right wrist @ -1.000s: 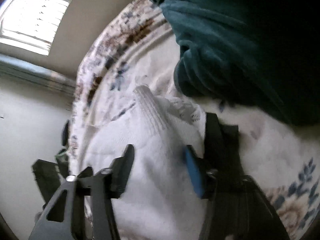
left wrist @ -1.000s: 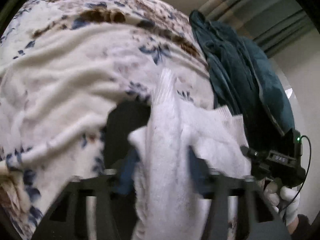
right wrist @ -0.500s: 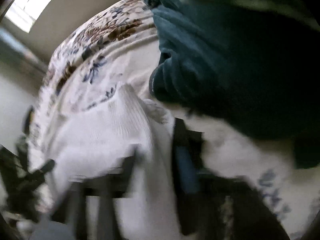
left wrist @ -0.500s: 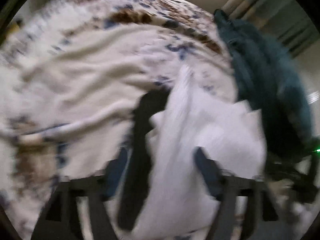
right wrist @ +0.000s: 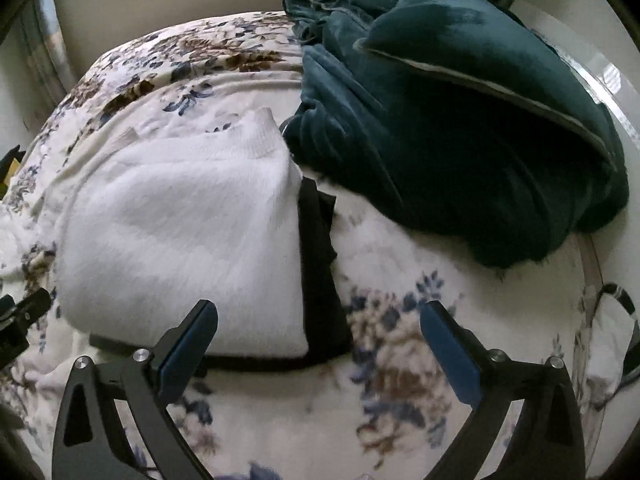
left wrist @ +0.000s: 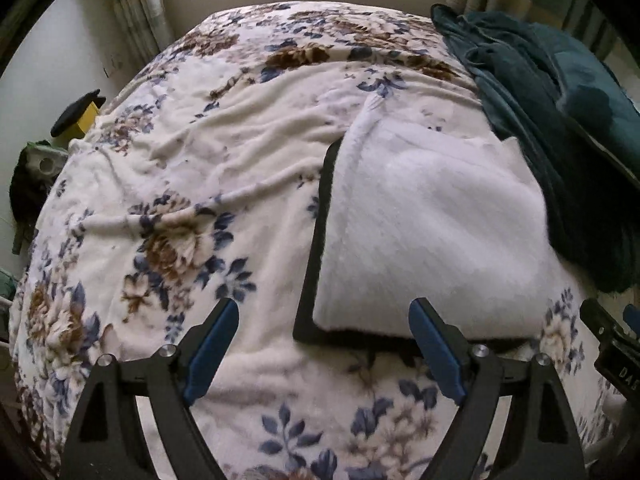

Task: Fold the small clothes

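Observation:
A white knitted garment (left wrist: 424,232) lies folded on a black board (left wrist: 320,240) on the flowered bed cover. It also shows in the right wrist view (right wrist: 180,240), with the board (right wrist: 320,264) along its right side. My left gripper (left wrist: 324,348) is open and empty, just in front of the garment's near left corner. My right gripper (right wrist: 320,344) is open and empty, just in front of the garment's near right corner.
A dark teal blanket (left wrist: 560,128) is heaped at the right of the bed, close behind the garment (right wrist: 440,120). The flowered cover (left wrist: 180,200) stretches left. A yellow and black object (left wrist: 80,116) sits at the bed's left edge. Curtains and wall stand behind.
Both grippers have let go of the white garment, opened wide and pulled back. The garment has dropped flat onto the black board.

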The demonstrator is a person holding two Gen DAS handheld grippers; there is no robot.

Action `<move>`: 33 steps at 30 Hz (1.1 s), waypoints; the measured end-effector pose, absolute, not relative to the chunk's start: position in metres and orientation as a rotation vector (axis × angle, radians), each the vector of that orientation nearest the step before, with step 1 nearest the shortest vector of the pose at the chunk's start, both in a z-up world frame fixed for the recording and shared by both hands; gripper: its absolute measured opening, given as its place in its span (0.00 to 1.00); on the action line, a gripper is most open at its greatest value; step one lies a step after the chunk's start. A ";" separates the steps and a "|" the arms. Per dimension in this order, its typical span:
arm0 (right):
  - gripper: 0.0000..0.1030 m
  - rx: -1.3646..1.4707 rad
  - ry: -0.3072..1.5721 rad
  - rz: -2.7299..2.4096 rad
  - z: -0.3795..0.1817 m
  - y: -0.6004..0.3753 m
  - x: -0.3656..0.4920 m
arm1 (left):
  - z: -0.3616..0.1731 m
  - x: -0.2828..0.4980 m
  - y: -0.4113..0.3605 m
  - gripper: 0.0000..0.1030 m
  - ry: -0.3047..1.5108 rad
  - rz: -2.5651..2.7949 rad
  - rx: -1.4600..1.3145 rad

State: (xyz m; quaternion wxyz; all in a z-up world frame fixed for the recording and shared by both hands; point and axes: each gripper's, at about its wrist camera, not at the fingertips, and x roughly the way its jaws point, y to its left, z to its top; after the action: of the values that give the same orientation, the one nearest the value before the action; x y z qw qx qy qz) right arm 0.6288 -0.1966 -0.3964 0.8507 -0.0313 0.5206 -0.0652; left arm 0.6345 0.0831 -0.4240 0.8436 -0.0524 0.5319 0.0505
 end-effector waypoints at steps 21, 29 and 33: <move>1.00 -0.059 0.853 -0.156 -0.149 -0.222 0.416 | -0.208 0.458 0.043 0.84 0.904 0.069 -0.012; 1.00 -0.070 0.732 -0.119 -0.038 -0.224 0.320 | -0.126 0.391 0.039 0.84 0.805 0.066 -0.017; 1.00 -0.075 0.685 -0.102 0.007 -0.225 0.282 | -0.098 0.362 0.040 0.84 0.778 0.084 -0.030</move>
State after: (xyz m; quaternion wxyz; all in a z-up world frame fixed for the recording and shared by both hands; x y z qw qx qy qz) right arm 0.2824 -0.2252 0.0067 0.9400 -0.0368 0.3356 -0.0500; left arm 0.3621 0.0404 -0.0979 0.9243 -0.0145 0.3792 0.0411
